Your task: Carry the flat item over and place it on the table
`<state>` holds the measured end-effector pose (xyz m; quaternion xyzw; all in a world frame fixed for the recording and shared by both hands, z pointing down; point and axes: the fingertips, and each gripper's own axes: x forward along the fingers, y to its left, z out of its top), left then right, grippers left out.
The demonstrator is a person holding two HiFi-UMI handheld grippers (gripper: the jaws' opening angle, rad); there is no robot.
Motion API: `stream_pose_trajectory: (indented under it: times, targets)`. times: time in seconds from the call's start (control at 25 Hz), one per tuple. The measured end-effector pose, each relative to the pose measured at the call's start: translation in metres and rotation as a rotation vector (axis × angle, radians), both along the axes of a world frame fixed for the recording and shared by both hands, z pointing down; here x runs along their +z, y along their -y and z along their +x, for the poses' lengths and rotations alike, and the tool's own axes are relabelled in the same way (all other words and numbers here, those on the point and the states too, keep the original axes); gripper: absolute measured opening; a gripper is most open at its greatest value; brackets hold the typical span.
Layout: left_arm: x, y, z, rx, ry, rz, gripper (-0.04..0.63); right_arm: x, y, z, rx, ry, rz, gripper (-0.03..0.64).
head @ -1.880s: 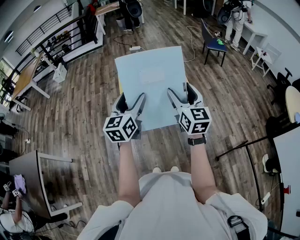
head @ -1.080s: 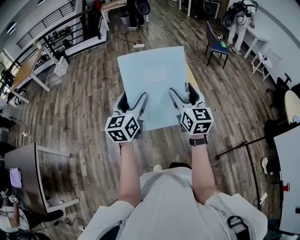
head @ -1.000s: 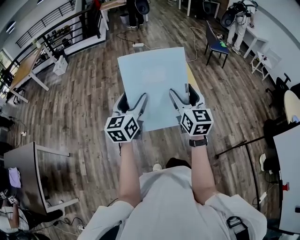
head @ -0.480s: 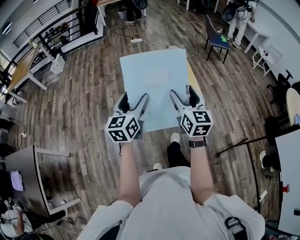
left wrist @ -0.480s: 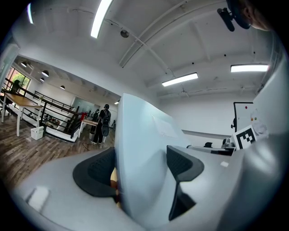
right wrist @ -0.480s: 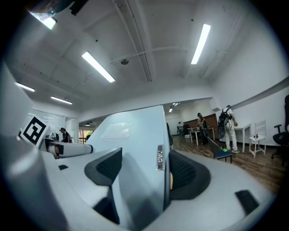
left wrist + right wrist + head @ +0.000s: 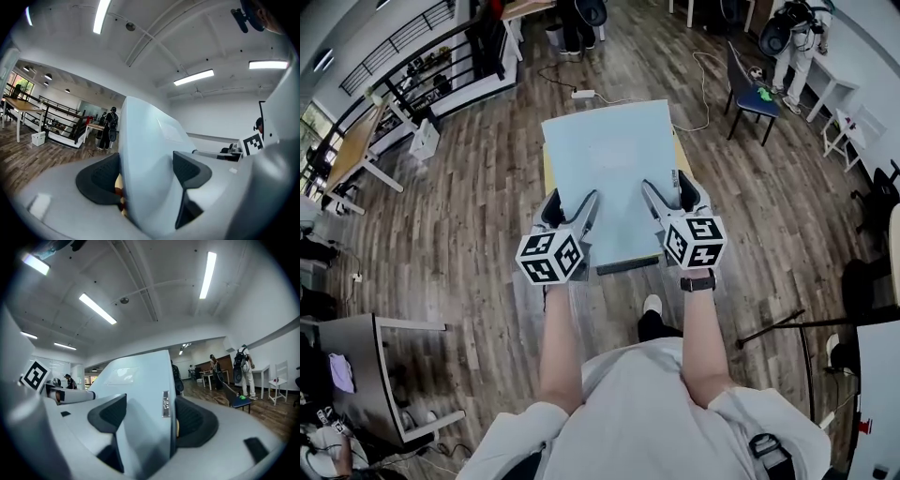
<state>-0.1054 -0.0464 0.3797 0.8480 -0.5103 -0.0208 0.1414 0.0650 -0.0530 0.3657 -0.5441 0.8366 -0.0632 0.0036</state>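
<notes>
A large pale blue flat panel [image 7: 609, 173] with a yellowish underlayer is held out level in front of me above the wooden floor. My left gripper [image 7: 570, 208] is shut on its near left edge and my right gripper [image 7: 669, 194] is shut on its near right edge. In the left gripper view the panel [image 7: 145, 164] stands edge-on between the two dark pads [image 7: 190, 169]. The right gripper view shows the same panel [image 7: 140, 394] clamped between its pads [image 7: 193, 422], with a small label on the panel's edge.
Wood-plank floor lies below. A blue chair [image 7: 750, 94] stands far right, a person [image 7: 797, 37] beyond it. A wooden table [image 7: 352, 155] and railing are far left, a grey desk [image 7: 356, 366] at near left. A white cable [image 7: 703, 84] trails on the floor ahead.
The person has walked forward with the panel; the floor, chair and desks have shifted in view. Both grippers keep the same hold on the panel's near edge.
</notes>
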Motion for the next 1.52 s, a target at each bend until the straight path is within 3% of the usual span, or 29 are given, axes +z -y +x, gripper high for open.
stream_pose_trajectory:
  times: [0.28, 0.52, 0.96, 1.52]
  targets:
    - [-0.009, 0.081, 0.02, -0.054, 0.011, 0.004, 0.347, -0.008, 0.086, 0.02, -0.051, 0.017, 0.016, 0.318]
    - [0.016, 0.115, 0.027, -0.108, 0.003, -0.043, 0.347, 0.017, 0.132, 0.027, -0.119, 0.026, -0.025, 0.318]
    - [0.064, 0.172, -0.006, -0.164, 0.001, -0.147, 0.348, 0.067, 0.2, -0.007, -0.168, 0.026, -0.139, 0.318]
    - [0.135, 0.243, -0.054, -0.136, 0.014, -0.314, 0.348, 0.143, 0.267, -0.053, -0.14, 0.032, -0.314, 0.318]
